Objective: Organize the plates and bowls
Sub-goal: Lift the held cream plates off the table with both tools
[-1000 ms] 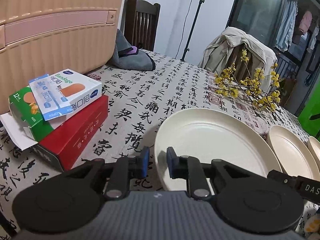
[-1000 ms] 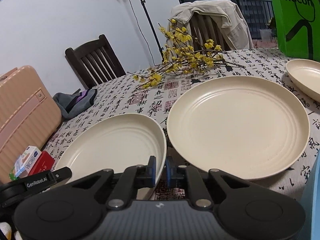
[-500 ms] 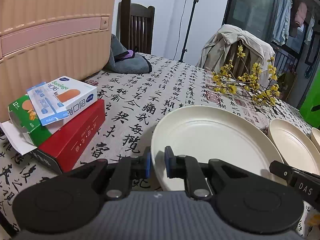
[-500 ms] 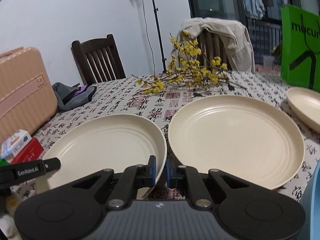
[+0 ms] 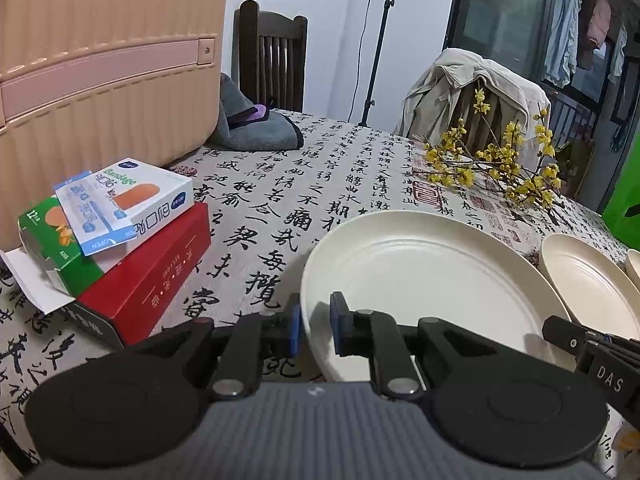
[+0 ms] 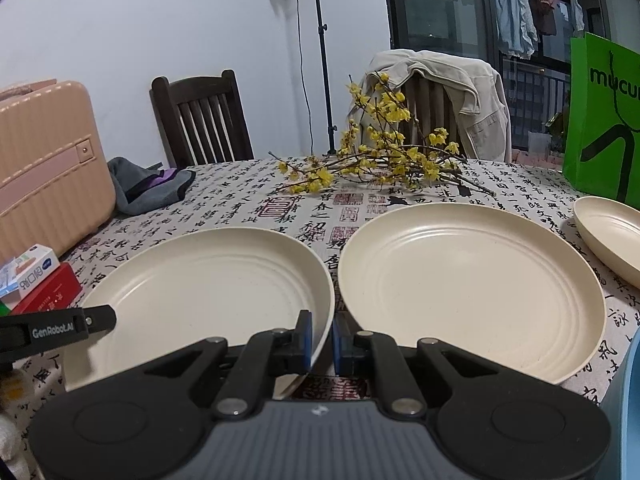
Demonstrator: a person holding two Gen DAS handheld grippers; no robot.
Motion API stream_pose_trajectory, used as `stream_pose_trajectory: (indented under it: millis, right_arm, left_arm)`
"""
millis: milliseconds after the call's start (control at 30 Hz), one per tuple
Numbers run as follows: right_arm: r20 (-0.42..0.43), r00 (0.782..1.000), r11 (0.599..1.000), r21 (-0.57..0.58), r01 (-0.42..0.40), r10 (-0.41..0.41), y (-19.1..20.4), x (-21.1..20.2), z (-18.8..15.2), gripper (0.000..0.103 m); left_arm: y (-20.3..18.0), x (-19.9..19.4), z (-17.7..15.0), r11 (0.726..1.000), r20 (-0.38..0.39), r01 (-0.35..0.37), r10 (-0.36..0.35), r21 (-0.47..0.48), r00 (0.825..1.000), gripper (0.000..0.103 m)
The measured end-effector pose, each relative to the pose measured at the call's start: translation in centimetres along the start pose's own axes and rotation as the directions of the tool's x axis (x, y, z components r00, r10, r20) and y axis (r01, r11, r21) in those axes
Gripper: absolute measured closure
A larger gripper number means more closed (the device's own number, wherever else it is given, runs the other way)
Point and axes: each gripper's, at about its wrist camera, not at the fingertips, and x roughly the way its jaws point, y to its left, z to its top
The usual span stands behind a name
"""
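A large cream plate (image 5: 420, 280) lies on the patterned tablecloth, and both grippers hold it. My left gripper (image 5: 316, 328) is shut on its near left rim. The same plate (image 6: 208, 284) fills the left of the right wrist view, where my right gripper (image 6: 322, 338) is shut on its near right rim. A second large cream plate (image 6: 468, 284) sits just to the right, almost touching the first. A smaller cream dish (image 6: 612, 236) lies at the far right. The left gripper's finger (image 6: 60, 328) reaches in over the held plate's left edge.
Stacked red, green and white boxes (image 5: 120, 240) lie left of the plate, before a pink suitcase (image 5: 100, 60). Yellow flowering branches (image 6: 380, 160) and a grey cloth (image 6: 148, 184) lie farther back. A green bag (image 6: 604, 128) stands back right, and a blue object (image 6: 624, 400) is near right.
The left gripper's jaws have narrowed onto the plate's rim. The right wrist view has rolled level, with its jaws still on the rim. The plates have kept their places.
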Motion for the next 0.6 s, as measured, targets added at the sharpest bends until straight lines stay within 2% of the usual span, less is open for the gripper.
stream_pose_trajectory:
  millis: [233, 400, 600]
  right_arm:
    - [0.0, 1.0, 1.0, 0.004, -0.004, 0.004, -0.05, 0.09, 0.07, 0.092]
    - [-0.03, 0.999, 0.999, 0.019, -0.032, 0.032, -0.22, 0.8, 0.23, 0.088]
    - [-0.022, 0.999, 0.999, 0.022, -0.032, 0.032, -0.15, 0.75, 0.18, 0.09]
  left_arm:
    - [-0.06, 0.08, -0.02, 1.0, 0.003, -0.002, 0.002, 0.005, 1.0, 0.087]
    - [-0.12, 0.03, -0.04, 1.0, 0.004, -0.006, 0.006, 0.012, 1.0, 0.087]
    - [-0.17, 0.01, -0.07, 1.0, 0.005, -0.007, 0.007, 0.014, 1.0, 0.087]
